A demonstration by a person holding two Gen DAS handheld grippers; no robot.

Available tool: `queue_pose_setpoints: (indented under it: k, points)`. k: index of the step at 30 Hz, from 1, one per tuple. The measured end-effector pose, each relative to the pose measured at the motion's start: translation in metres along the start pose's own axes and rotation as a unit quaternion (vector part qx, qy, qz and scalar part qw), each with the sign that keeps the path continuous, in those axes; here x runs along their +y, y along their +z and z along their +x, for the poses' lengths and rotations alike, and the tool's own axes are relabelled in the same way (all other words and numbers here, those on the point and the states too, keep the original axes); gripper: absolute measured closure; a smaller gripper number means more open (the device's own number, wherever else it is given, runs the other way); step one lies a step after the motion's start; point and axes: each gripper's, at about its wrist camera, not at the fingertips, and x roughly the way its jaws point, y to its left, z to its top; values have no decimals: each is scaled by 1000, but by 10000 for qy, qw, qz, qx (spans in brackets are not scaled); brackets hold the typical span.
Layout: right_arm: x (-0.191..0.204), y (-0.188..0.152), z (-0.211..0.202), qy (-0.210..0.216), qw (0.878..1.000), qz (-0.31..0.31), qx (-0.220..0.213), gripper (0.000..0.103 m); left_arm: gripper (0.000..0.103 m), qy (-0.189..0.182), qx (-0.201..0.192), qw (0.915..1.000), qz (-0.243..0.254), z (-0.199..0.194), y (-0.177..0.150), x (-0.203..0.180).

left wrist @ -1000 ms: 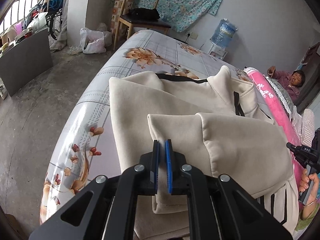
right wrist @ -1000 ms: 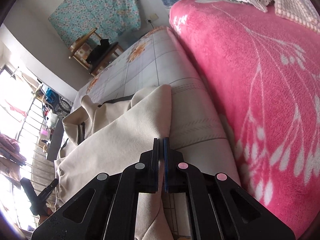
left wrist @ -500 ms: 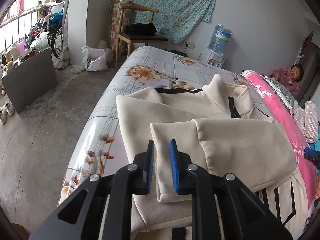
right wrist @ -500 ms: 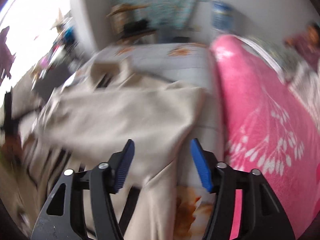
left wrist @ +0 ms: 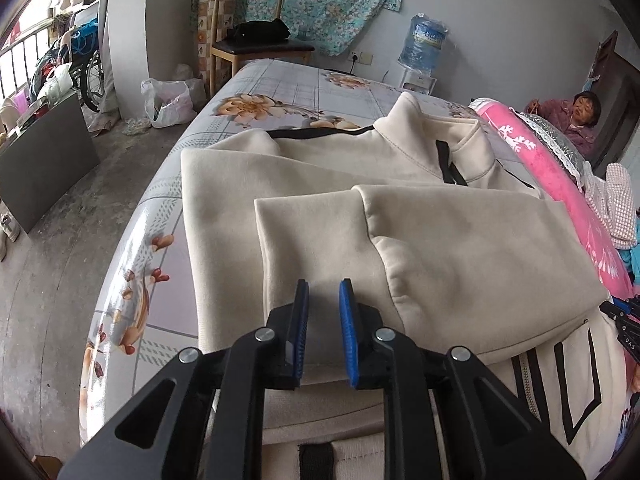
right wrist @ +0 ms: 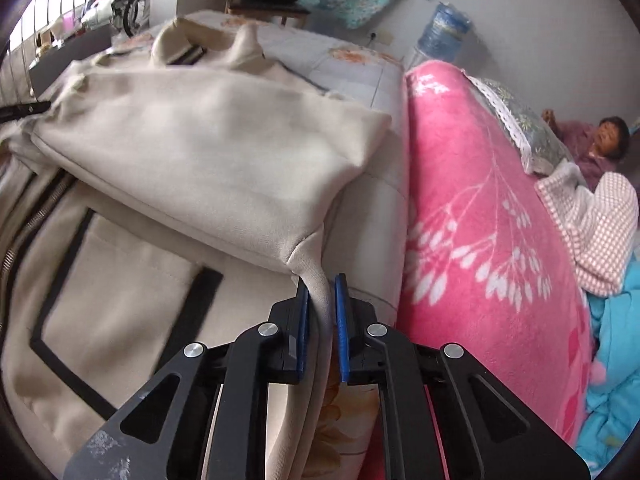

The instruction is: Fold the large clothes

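A large beige jacket (left wrist: 320, 184) with black trim lies spread on the bed, collar at the far end. One sleeve (left wrist: 460, 248) is folded across its chest. My left gripper (left wrist: 324, 292) hovers over the sleeve's cuff end, its blue pads a narrow gap apart with nothing between them. My right gripper (right wrist: 320, 284) is at the jacket's (right wrist: 200, 152) right edge, where the folded sleeve meets the side. Its jaws are closing, and a ridge of beige fabric is pinched between the pads. It also shows at the right edge of the left wrist view, right gripper (left wrist: 624, 320).
A floral bed sheet (left wrist: 256, 104) lies under the jacket. A pink blanket (right wrist: 480, 220) is piled along the right side, and a person (left wrist: 576, 116) lies beyond it. A wooden chair (left wrist: 256, 40), a water bottle (left wrist: 424, 44) and a plastic bag (left wrist: 164, 100) stand past the bed.
My left gripper's pads parted off the sleeve cuff and drew back a little. My right gripper rolled upright, opened wide, then closed again on the jacket's right edge.
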Motion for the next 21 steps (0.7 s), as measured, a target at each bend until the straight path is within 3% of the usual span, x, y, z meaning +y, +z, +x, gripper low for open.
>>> queue_pose_setpoints:
  k: [2, 5, 8, 10, 11, 17, 19, 21]
  points:
    - [-3, -1, -1, 25, 10000, 89, 2, 91, 88, 20, -58, 10000, 59, 0, -2, -1]
    - [-12, 3, -8, 74, 9997, 247, 42, 78, 88, -77, -55, 10000, 24, -4, -1, 2]
    - [-17, 5, -19, 432, 9986, 277, 149, 65, 88, -190, -211, 9996, -9, -14, 3, 6]
    - [-22, 8, -35, 724, 9971, 230, 3, 49, 88, -262, -354, 9990, 32, -22, 8, 6]
    - [-25, 11, -41, 856, 9960, 245, -95, 47, 88, -296, -390, 9988, 50, -24, 11, 6]
    - [-40, 52, -36, 1678, 9794, 965, -572, 47, 88, -374, -236, 9989, 181, -6, 27, -5]
    - [-30, 70, -20, 1813, 9763, 1051, -535, 66, 88, -176, -125, 9995, 233, 7, 27, -9]
    - [-19, 90, 6, 1881, 9753, 1105, -342, 76, 88, 54, 52, 9997, 214, 22, 24, -7]
